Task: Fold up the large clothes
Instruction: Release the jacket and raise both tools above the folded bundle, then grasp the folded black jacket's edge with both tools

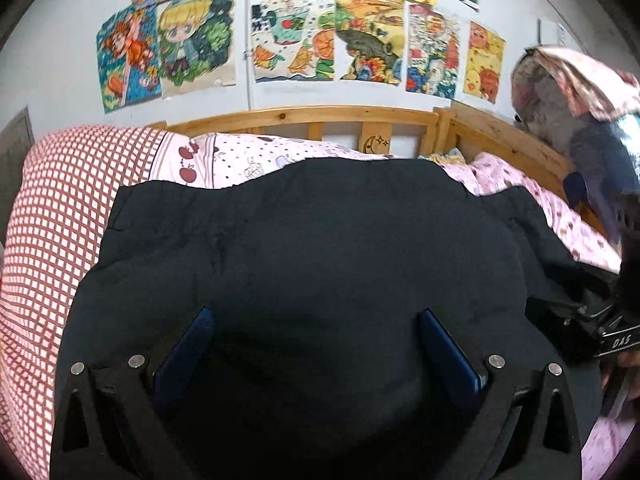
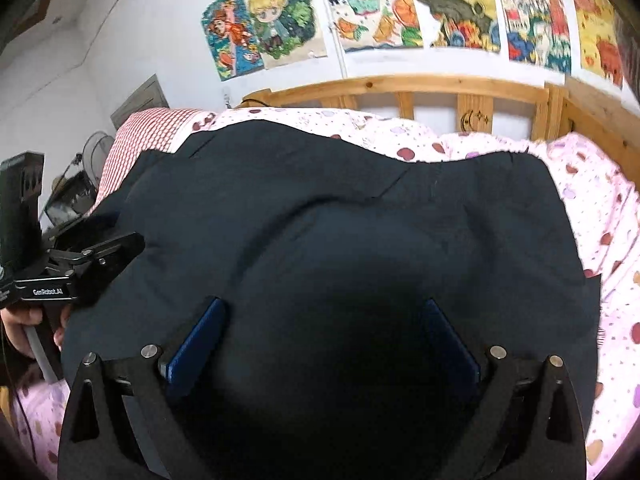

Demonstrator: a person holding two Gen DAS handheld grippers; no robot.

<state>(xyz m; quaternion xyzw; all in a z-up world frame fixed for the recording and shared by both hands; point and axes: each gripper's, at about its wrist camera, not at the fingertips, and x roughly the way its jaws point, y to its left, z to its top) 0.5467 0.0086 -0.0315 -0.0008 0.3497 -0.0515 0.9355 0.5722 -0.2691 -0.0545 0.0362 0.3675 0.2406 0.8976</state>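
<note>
Left gripper [image 1: 316,320] and right gripper [image 2: 324,312] both stood spread wide, grasping nothing, hovering over the dark garment [image 1: 304,232]. The garment lay flattened on the pink bedsheet [image 2: 612,216], extending toward twelve o'clock. Folding appeared partly done; layers, sleeves and near hem were indiscernible.

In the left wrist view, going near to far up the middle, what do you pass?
Left claw, open over the cloth → dark garment → pink patterned bedding → wooden bed rail → drawings on the wall.
</note>
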